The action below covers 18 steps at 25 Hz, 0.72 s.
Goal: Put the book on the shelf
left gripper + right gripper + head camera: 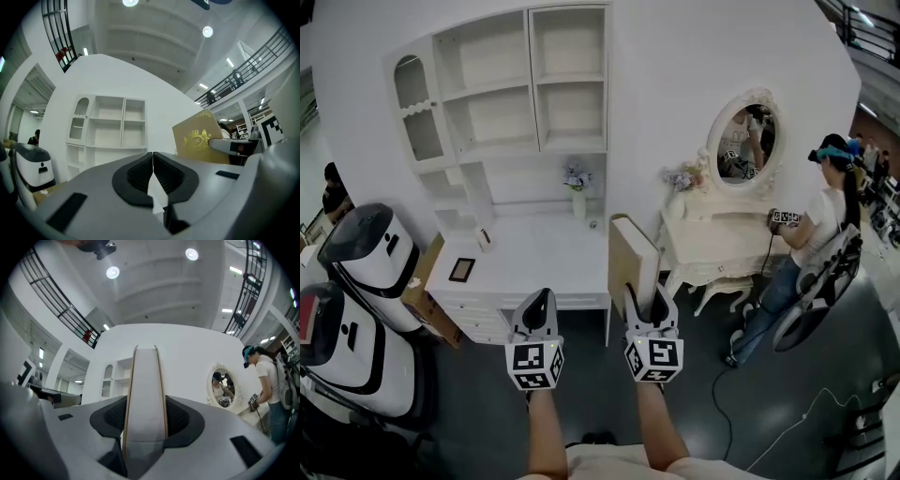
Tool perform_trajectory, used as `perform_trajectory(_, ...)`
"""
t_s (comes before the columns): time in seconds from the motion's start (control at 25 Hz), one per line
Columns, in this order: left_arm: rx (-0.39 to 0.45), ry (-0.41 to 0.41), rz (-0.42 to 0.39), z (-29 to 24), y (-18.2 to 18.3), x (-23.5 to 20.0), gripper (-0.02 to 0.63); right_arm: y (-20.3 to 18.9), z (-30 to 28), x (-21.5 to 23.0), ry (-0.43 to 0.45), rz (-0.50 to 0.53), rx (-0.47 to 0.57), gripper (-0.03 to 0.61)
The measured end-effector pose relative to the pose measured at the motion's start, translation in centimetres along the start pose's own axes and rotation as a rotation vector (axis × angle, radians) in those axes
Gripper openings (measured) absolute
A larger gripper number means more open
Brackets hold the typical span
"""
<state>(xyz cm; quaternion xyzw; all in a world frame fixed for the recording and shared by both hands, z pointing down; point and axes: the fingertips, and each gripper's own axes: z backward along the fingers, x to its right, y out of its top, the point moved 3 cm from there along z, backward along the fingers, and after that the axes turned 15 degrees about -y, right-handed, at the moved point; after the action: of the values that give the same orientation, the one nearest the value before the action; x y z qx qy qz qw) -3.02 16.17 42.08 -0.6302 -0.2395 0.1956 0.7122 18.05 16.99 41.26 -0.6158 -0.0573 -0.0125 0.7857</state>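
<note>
1. Your right gripper (pixel 644 302) clamps the gold-covered hardback book (pixel 632 261) upright, with its pale edge facing the jaws.
2. Your left gripper (pixel 536 302) is pinched together and empty.
3. You hold the book near the white wooden shelf unit (pixel 502 94), not touching it.

Pretty evenly lit overall, cool and a bit washed out. The light comes from round ceiling lamps (pixel 207 31), at 1 o'clock in the left gripper view and around 11 to 12 in the right one, all blown out to pure white. In the head view the white wall (pixel 675 84) and shelf unit (pixel 506 84) lose detail, while the dark floor (pixel 694 412) at 5 o'clock stays murky. There's heavy fisheye bending and black vignette in every corner. Stuff right against the lens at 6 o'clock looks soft, probably out of focus.
</note>
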Motion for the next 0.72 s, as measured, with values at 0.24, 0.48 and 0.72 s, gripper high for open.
perform_trajectory(0.24,-0.049,-0.008,-0.06,-1.8,0.2,1.8,0.017,-0.3,-0.9,2.2,0.008,-0.048,0.015,0.232)
perform_trajectory(0.48,-0.031,0.033,-0.046,-1.4,-1.1,1.1,0.017,-2.2,-1.5,2.3,0.019,-0.036,0.012,0.232)
perform_trajectory(0.72,-0.079,0.086,-0.097,-2.3,-2.7,-0.5,0.017,-3.9,-3.7,2.2,0.037,-0.058,0.005,0.233)
